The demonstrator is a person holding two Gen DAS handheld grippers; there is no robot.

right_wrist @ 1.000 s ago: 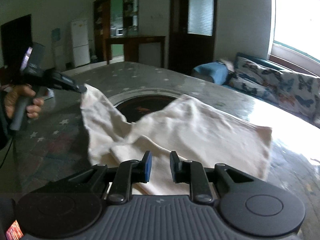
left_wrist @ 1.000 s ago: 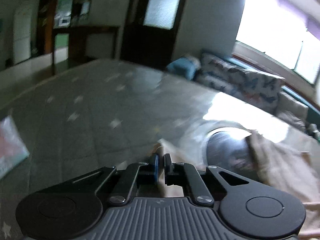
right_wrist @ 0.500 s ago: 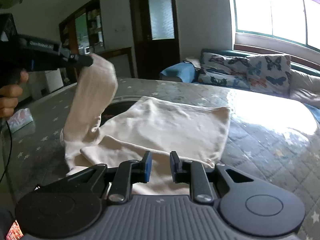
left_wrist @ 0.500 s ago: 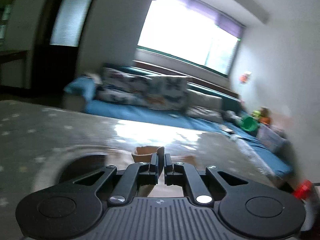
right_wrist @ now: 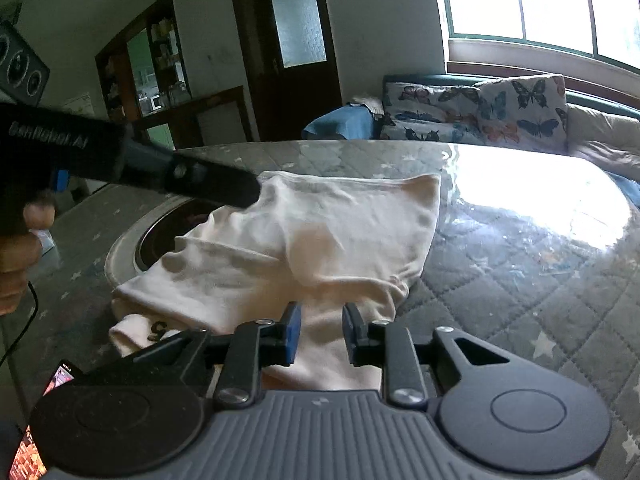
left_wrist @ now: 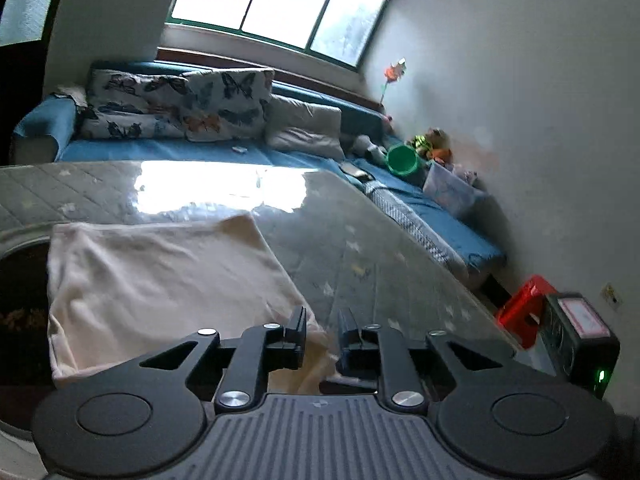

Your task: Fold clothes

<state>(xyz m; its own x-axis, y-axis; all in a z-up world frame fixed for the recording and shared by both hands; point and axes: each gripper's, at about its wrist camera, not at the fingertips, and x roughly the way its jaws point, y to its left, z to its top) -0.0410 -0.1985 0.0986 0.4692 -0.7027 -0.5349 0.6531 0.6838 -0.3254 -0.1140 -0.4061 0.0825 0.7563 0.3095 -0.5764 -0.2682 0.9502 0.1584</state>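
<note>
A cream garment [left_wrist: 160, 272] lies folded over on the quilted grey table [left_wrist: 380, 248]. In the left wrist view my left gripper [left_wrist: 322, 316] hovers at the garment's near right corner. Its jaws are opening, with a cloth edge in the gap and the pads not pressing on it. In the right wrist view the same garment [right_wrist: 320, 232] spreads ahead. My right gripper [right_wrist: 320, 312] sits over its near edge with jaws opening and cloth showing below the gap. The left gripper [right_wrist: 244, 194] reaches in from the left, its tip at the garment's far left corner.
A round dark inset [right_wrist: 160, 232] in the table lies partly under the garment. A sofa with butterfly cushions [right_wrist: 480, 112] runs behind the table. A red stool [left_wrist: 524, 312] and a black box with a green light [left_wrist: 580, 340] stand at the right. A hand [right_wrist: 16, 256] holds the left gripper.
The left gripper carried a raised flap of the garment across and laid it over the rest, then its jaws parted. The right gripper's jaws widened slightly.
</note>
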